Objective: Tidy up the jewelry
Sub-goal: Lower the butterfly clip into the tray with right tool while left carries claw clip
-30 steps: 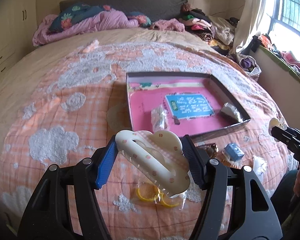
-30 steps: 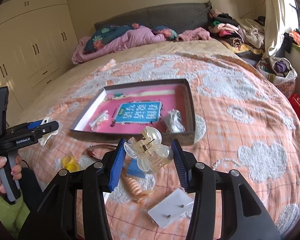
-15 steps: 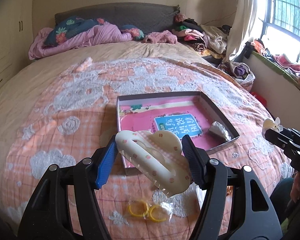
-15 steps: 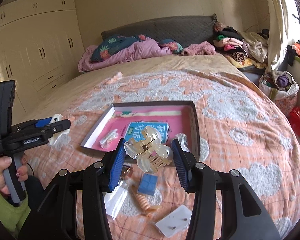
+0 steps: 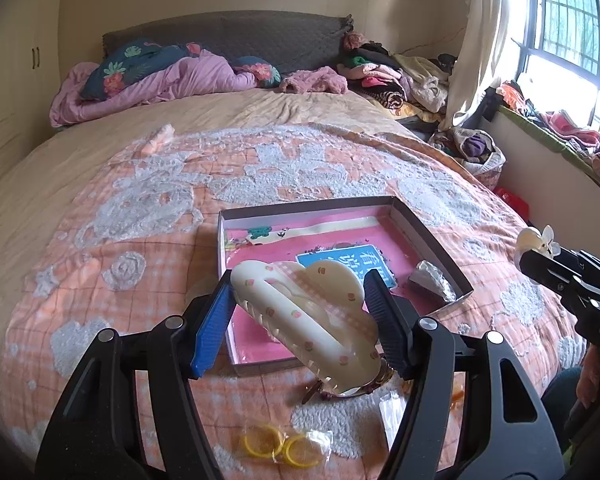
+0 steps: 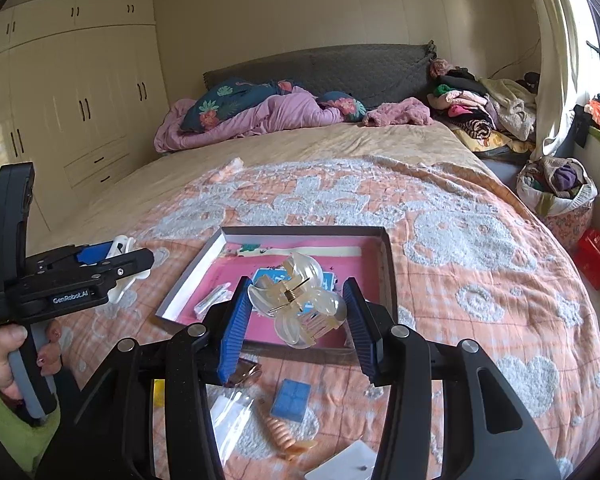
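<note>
My left gripper point(image 5: 300, 320) is shut on a cream cloud-shaped hair claw point(image 5: 308, 320) with small pink dots, held above the near edge of the box. My right gripper point(image 6: 296, 316) is shut on a clear beige hair claw point(image 6: 300, 300), also held above the box. The open shallow box point(image 5: 428, 236) with a pink lining lies on the bed; it also shows in the right wrist view point(image 6: 388, 264). It holds a small crumpled clear bag point(image 5: 432, 280) and another clear packet point(image 6: 212, 300).
On the orange quilt near the box lie yellow hair rings in a bag point(image 5: 280, 446), a blue square point(image 6: 294, 398), an orange coil tie point(image 6: 282, 432), a white card point(image 6: 348, 464) and a clear bag point(image 6: 228, 412). Clothes point(image 6: 484, 108) pile at the bed's right.
Both grippers have risen and pulled back from the bed with their hair claws still held. The box now sits lower and closer under both claws.
</note>
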`<state>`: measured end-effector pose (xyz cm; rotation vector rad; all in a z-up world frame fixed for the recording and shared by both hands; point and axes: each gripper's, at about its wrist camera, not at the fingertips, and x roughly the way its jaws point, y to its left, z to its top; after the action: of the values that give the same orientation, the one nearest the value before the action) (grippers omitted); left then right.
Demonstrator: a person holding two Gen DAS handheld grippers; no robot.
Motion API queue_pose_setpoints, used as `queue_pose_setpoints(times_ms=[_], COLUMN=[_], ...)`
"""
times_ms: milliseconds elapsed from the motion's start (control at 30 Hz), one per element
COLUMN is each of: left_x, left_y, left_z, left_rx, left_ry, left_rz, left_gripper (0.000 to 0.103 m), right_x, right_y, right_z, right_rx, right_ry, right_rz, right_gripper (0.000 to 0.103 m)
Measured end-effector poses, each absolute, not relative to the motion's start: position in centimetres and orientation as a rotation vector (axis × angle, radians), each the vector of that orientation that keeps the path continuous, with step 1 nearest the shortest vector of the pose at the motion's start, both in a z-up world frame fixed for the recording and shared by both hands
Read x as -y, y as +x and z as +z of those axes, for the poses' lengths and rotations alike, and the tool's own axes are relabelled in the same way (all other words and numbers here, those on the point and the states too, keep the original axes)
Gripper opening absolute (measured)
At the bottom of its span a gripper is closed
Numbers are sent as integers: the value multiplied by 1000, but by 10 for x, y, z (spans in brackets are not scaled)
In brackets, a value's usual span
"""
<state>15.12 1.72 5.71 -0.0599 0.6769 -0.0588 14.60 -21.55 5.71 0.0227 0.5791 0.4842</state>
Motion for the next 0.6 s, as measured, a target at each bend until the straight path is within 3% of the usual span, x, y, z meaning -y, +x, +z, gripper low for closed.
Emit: queue_pose_setpoints(times_ms=[600], left_x=[-3], left_y=[186], left_z=[30], left_rx=[-738], left_ry=[-55], left_rz=[-98], left_gripper=[57], right_x=[223], right_y=[196], right_z=[32], right_rx=[-655], right_ry=[39], right_rz=[412], right_gripper=[45])
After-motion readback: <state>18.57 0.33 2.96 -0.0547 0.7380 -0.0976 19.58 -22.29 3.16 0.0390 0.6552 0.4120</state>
